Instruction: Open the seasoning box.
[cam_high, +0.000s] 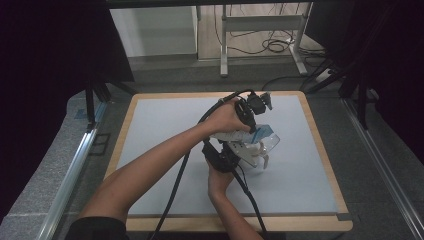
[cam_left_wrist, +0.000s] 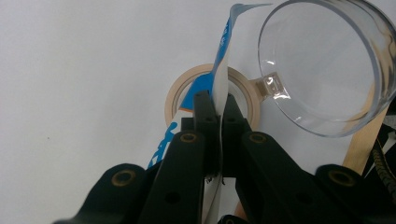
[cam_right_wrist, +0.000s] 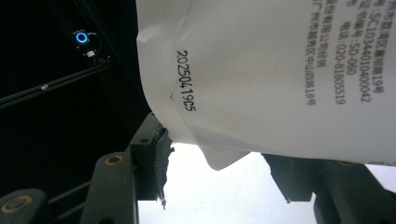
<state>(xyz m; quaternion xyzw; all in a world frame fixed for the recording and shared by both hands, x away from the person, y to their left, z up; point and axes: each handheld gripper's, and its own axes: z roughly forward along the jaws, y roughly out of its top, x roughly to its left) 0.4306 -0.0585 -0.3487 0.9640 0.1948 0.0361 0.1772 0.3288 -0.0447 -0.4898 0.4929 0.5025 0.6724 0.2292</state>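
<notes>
A white pouch (cam_high: 239, 135) with blue print is held in the air over the middle of the table. My left gripper (cam_high: 254, 126) points down and is shut on the pouch's (cam_left_wrist: 223, 51) thin top edge, as the left gripper view (cam_left_wrist: 215, 100) shows. My right gripper (cam_high: 234, 147) comes from below and points upward. Its jaws (cam_right_wrist: 224, 154) stand wide on either side of the pouch's white printed back (cam_right_wrist: 261, 70) and press on it. A clear plastic cup (cam_high: 267, 144) lies tilted beside the pouch, its mouth (cam_left_wrist: 327, 70) towards the left gripper's camera. A beige tape ring (cam_left_wrist: 175, 100) lies on the mat under the pouch.
The table has a pale blue-grey mat (cam_high: 165, 130) inside a wooden rim (cam_high: 322, 150). Black cables trail from both grippers towards the front edge. Metal rails (cam_high: 75, 165) run along both sides. A desk frame (cam_high: 260, 30) and loose cables stand beyond the far edge.
</notes>
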